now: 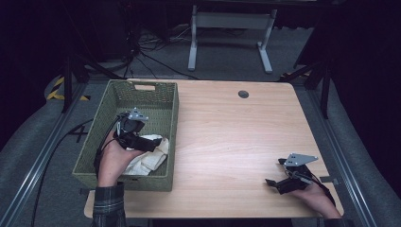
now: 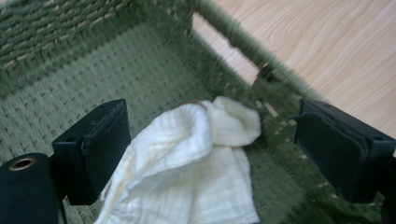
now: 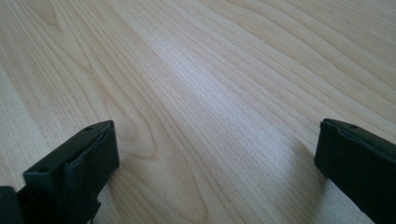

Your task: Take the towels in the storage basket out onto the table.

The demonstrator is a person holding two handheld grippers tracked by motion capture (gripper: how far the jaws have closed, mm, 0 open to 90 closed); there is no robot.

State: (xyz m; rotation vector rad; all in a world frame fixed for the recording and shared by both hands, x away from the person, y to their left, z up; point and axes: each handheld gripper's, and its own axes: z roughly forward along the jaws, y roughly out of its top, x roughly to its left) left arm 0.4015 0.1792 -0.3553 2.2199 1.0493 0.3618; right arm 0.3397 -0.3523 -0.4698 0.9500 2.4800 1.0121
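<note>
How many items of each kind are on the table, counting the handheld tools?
Green woven basket: 1
Cream cloth, lying in the basket: 1
Handheld tools: 2, the left tool open over the cloth, the right tool open above bare tabletop
Total: 4

In the high view the left hand (image 1: 113, 158) and left gripper (image 1: 142, 142) cover much of the cream cloth (image 1: 149, 158) in the green woven basket (image 1: 166, 113), and the basket's near wall hides the floor just behind it. In the left gripper view the bottom edge cuts off the cloth (image 2: 187, 172), and the basket's rim (image 2: 243, 44) is blurred. The right gripper (image 1: 279, 182) sits near the table's (image 1: 227, 132) near right corner; its jaw tips are too small and dark to separate, perhaps pointing left. The right forearm leaves the picture at the bottom.
</note>
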